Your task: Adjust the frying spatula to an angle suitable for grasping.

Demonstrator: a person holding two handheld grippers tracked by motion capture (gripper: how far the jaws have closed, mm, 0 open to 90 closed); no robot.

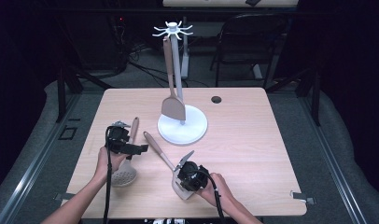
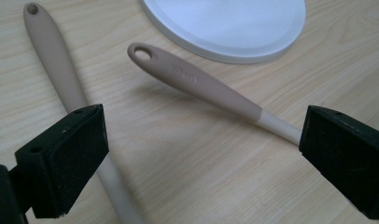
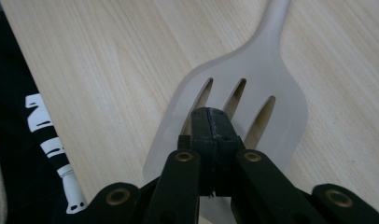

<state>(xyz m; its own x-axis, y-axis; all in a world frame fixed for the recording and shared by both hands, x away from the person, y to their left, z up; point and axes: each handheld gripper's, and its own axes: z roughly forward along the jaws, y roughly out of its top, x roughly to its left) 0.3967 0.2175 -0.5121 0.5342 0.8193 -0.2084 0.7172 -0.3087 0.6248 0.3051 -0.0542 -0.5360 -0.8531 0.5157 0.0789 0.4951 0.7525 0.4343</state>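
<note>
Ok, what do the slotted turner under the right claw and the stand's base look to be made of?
Slotted turner: the pale head looks like matte, slightly translucent silicone or soft plastic; the wood grain shows through its slots. The taupe handle has a smooth satin finish with raised lettering, probably the same moulded stuff. Stand base: a smooth white disc with an even sheen, coated metal or plastic; I can't tell which.

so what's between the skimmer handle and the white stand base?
The slotted spatula's handle, lying diagonally between the skimmer handle and stand base, in the left gripper view.

Wooden table (image 1: 253,154) (two utensils, white stand (image 1: 183,125))
</note>
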